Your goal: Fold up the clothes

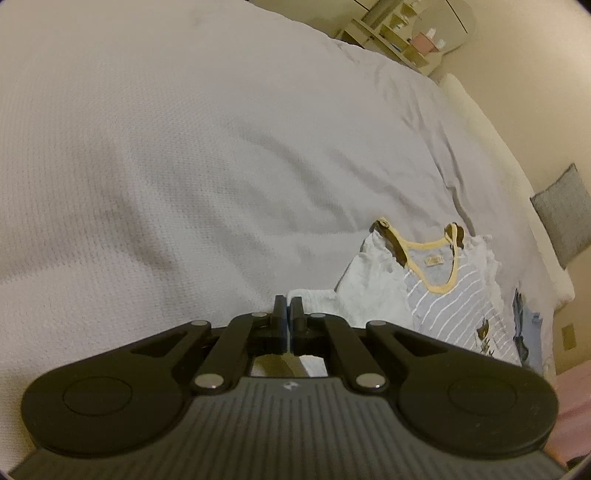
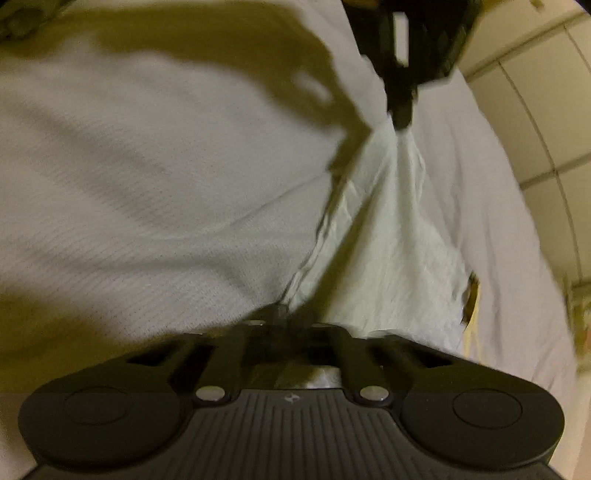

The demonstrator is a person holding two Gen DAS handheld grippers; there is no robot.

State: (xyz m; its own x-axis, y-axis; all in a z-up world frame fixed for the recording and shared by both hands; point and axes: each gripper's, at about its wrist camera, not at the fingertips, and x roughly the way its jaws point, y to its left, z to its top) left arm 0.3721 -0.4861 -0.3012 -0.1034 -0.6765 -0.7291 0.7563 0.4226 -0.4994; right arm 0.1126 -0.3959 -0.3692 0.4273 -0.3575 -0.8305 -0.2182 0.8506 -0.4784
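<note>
Surface: white waffle-weave bedspread (image 1: 184, 155) fills most of both views, loosely wrinkled.
Left gripper (image 1: 288, 310): jaws pressed together, only a thin slit between the fingertips, pinching an edge of the white garment (image 2: 391, 236). In the right wrist view it shows at the top (image 2: 400, 122), tip clamped on a raised corner of that cloth.
Right gripper (image 2: 284, 314): blurred; jaws look clenched on the near edge of the white garment, though motion smear makes this less than certain.
White garment: crinkled thin fabric stretched taut between the two grippers, lifted off the bedspread at both pinch points; its far side slopes down onto the bed.
Folded top (image 1: 443, 280): grey with white stripes and yellow neckline trim, brown strap pieces at the shoulders, lying flat on the bed just right of the left gripper, resting on a white ruffled piece.
Blue item (image 1: 526, 332): small printed cloth at the bed's right edge, beside the folded top.
Background: grey cushion (image 1: 561, 214) against the wall, shelf unit (image 1: 399, 33) at the far end.
</note>
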